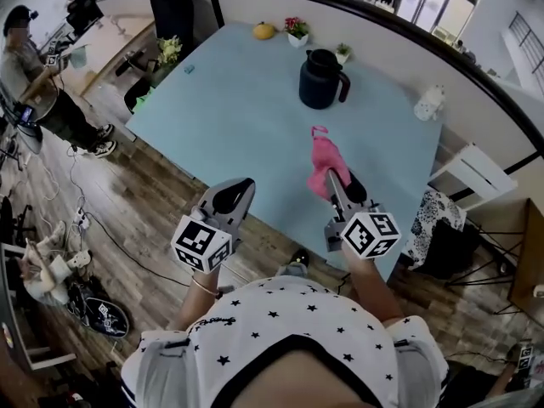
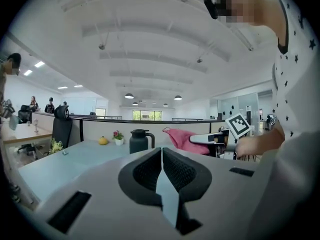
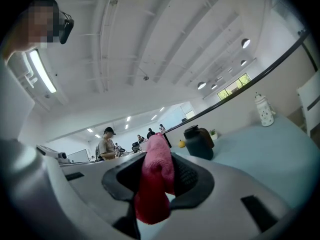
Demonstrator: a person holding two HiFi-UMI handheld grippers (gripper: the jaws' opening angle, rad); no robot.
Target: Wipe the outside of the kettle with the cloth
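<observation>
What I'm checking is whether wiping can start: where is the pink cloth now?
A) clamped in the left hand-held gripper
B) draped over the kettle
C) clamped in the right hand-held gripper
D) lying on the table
C: the right gripper view shows the pink cloth pinched between the jaws of the right hand-held gripper; the left hand-held gripper is shut and empty.

My feed shows a pink cloth (image 1: 326, 167), a black kettle (image 1: 321, 80), a pale blue table (image 1: 221, 117) and one small yellow object (image 1: 264, 31) — the floor (image 1: 144, 219) is brown wood planking. The person's shirt (image 1: 280, 321) is white, scattered with black stars.
</observation>
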